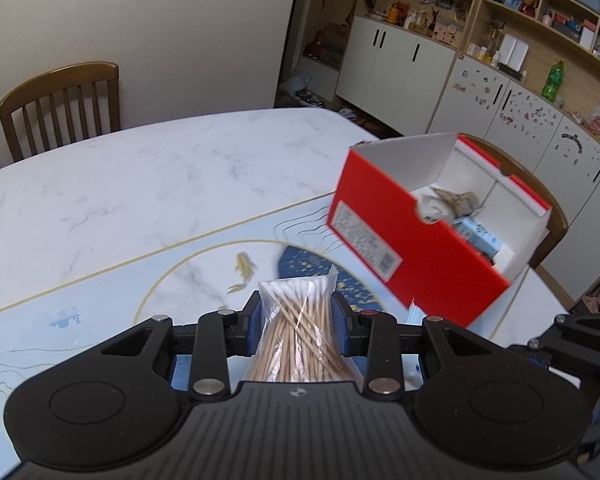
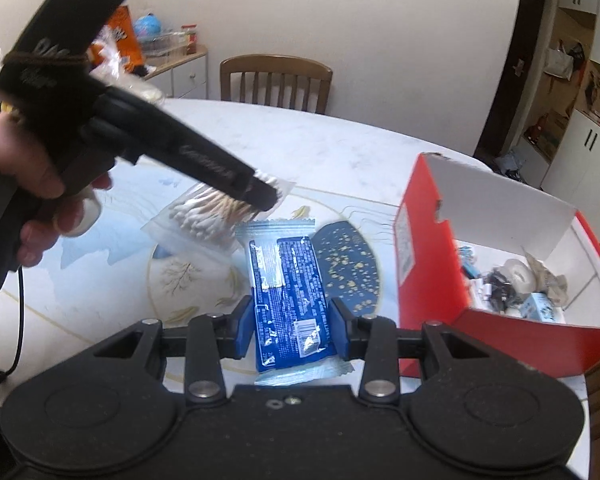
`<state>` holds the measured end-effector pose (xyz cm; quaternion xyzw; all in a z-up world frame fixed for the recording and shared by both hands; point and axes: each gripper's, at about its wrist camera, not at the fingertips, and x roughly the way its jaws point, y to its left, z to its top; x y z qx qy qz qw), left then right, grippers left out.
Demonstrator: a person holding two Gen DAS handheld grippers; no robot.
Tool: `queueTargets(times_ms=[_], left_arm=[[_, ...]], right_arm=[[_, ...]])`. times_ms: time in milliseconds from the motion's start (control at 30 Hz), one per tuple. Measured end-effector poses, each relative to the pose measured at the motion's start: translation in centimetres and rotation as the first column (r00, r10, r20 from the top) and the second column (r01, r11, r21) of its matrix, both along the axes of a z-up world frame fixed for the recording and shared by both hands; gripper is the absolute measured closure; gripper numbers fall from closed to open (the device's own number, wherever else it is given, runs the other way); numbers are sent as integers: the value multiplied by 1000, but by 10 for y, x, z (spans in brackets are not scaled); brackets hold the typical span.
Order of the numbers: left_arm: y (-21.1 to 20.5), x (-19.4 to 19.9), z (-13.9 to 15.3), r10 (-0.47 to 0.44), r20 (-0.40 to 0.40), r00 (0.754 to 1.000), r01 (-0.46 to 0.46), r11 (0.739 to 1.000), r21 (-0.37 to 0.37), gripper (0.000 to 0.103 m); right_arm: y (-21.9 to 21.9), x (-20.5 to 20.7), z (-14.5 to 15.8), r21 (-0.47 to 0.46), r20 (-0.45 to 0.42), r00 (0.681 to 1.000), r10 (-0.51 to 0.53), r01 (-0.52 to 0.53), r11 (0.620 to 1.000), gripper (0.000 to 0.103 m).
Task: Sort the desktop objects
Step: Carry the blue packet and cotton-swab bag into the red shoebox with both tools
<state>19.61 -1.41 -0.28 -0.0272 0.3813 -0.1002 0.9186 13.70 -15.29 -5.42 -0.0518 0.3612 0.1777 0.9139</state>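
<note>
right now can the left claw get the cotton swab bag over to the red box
Probably yes. The left claw is shut on the cotton swab bag, lifted off the table, and the red box stands open-topped to its right with nothing between them.

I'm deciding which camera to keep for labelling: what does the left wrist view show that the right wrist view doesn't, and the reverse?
Only the left wrist view shows the left tongs head-on, shut on the cotton swab bag, plus the green bottle.

Only the right wrist view shows the blue packet between the right tongs, which flank it, and the hand holding the left gripper.

Both show the swab bag, the red box and the marble table.
</note>
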Motion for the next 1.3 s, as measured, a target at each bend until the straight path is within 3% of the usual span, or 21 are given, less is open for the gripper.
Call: queueTargets(times_ms=[800,1300], left_arm=[[-93,4,54,-116,57,992,117,993,-21,69],[-159,48,43,-130,33,991,131,991,-15,69]], right_arm=[[-117,23,34,74,69,990,-122,117,990,65],[-183,56,20,64,63,992,-111,107,992,65]])
